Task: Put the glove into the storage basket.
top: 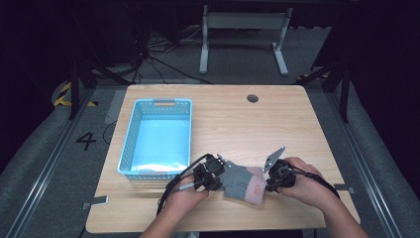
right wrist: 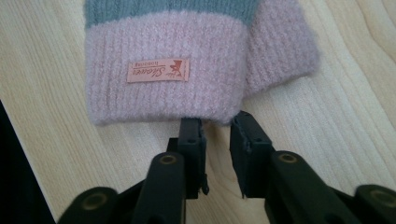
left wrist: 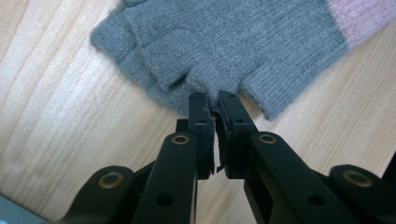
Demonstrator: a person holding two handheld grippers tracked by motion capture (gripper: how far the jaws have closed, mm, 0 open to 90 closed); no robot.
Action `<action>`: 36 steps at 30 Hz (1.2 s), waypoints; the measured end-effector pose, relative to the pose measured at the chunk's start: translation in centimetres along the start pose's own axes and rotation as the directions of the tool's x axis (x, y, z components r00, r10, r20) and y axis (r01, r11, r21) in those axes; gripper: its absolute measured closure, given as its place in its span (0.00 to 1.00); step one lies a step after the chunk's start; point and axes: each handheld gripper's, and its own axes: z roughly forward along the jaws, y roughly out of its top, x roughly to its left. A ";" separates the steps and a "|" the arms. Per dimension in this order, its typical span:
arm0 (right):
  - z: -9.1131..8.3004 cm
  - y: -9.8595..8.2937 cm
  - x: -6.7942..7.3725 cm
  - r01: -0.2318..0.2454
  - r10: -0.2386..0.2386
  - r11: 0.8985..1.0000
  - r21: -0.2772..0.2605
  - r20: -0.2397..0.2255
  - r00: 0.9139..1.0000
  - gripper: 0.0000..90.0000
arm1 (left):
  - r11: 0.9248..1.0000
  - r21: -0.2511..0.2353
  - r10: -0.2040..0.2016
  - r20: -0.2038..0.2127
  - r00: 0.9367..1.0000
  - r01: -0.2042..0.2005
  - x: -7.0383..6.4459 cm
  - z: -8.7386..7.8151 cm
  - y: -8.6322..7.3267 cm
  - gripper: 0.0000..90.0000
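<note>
Glove (top: 241, 181) lies flat on the bench (top: 237, 119), long axis running between my hands — left tongs (left wrist: 213, 100) pinching its grey finger end, right tongs (right wrist: 218, 122) spread at the pink cuff.

The left gripper (left wrist: 213, 108) is pinching a finger stub of the grey knitted glove (left wrist: 224, 46), which is lying flat on the wooden table (left wrist: 70, 135).

Grey knitted fingerless glove (top: 241, 180) with pink cuff, flat on the wooden table's near edge.
</note>
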 end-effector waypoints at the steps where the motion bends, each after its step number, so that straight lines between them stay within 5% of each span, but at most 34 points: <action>1: -0.1 0.0 0.0 0.002 -0.002 1.000 -0.003 0.003 1.000 0.89 | 1.000 0.001 0.000 -0.001 1.000 0.000 0.0 -0.1 0.0 0.95; 5: -0.7 0.1 0.2 0.002 -0.002 1.000 -0.020 0.006 1.000 0.96 | 1.000 -0.019 0.004 -0.006 1.000 -0.004 -0.4 -0.9 0.0 0.96; 20: -3.1 0.6 0.3 -0.019 0.026 0.992 -0.126 0.053 0.998 0.98 | 0.998 -0.055 0.016 -0.020 1.000 -0.017 -1.6 -3.6 -0.5 0.96; 36: -3.5 0.7 -0.8 -0.068 0.091 0.976 -0.208 0.104 0.990 0.99 | 0.998 -0.048 0.039 -0.005 0.999 -0.039 -2.5 -3.5 -0.4 0.96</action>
